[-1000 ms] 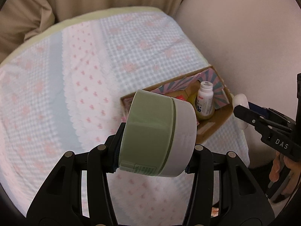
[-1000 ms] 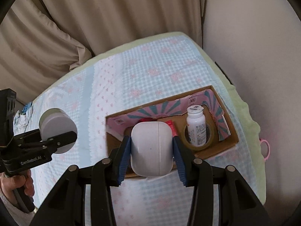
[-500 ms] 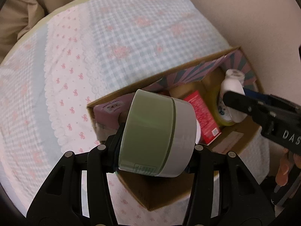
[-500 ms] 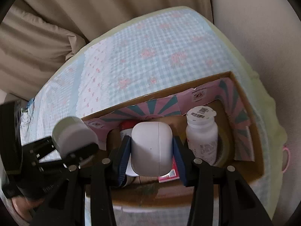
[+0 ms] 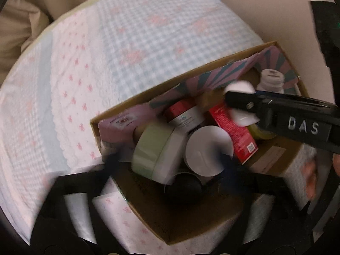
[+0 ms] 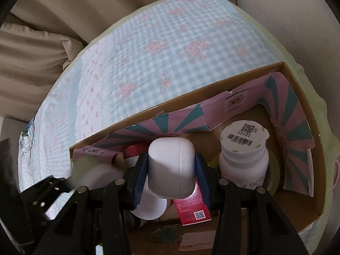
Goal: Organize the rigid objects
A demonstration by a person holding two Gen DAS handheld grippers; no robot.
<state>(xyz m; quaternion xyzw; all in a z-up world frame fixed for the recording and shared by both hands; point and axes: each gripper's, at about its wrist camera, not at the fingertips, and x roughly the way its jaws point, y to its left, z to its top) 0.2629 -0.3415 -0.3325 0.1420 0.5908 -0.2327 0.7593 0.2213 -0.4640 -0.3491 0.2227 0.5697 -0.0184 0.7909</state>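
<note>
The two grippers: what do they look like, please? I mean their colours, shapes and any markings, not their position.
Both are black plastic two-finger tools. The right gripper has dark blue ribbed pads on its fingers, with round silver screws along angular black links. Seen from the left camera, its side carries raised white letters "DAS". The left gripper is blurred; its pads look dark blue too. No cables or sleeves are visible.

Right black plastic two-finger gripper (image 6: 171,170): blue ribbed pads (image 6: 139,180), round silver screws at linkage pivots, white "DAS" lettering on its side. Left black plastic two-finger gripper (image 5: 167,163): same build, dark blue pads, heavily blurred. Bare skin of person's right hand (image 5: 311,180) at frame edge.
</note>
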